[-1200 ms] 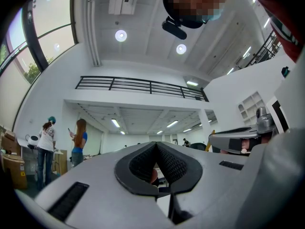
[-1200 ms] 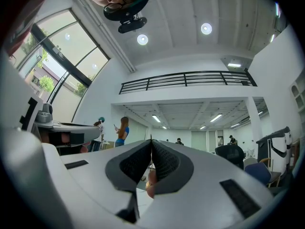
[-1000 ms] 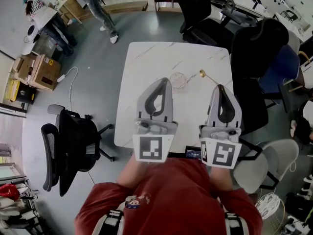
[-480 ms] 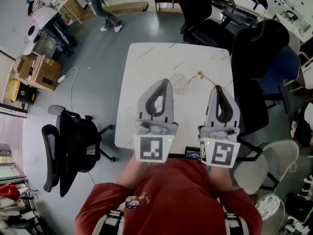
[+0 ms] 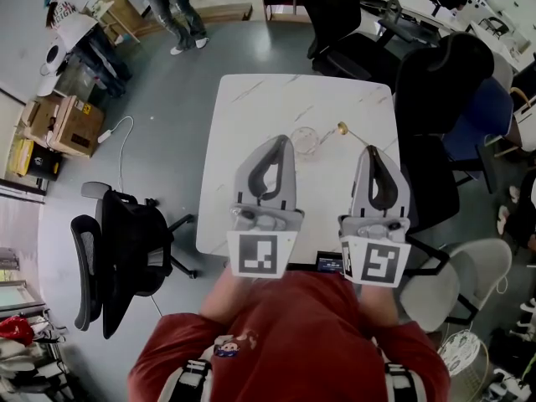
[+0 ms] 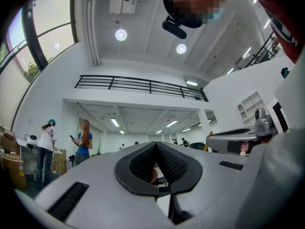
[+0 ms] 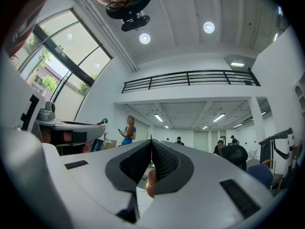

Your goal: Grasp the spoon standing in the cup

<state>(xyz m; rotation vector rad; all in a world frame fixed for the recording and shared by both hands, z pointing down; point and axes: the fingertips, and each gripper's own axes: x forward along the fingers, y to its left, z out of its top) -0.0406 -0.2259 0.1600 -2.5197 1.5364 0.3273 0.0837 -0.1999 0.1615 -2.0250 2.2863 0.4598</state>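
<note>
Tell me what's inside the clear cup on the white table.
A spoon stands in the cup, its gold end leaning out over the rim to the right. Its lower end and any liquid in the cup are too small to make out.

cup (image 5: pixel 303 140) on counter (image 5: pixel 251 107) | spoon (image 5: pixel 339 129) in cup, leaning right | left gripper (image 5: pixel 282 139) just left of cup | right gripper (image 5: pixel 376 150) right of cup, nearer the person than the spoon

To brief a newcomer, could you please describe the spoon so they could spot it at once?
On the white marble table, a clear glass cup stands near the middle. The spoon leans out of it to the right and is the only gold thing there.
</note>
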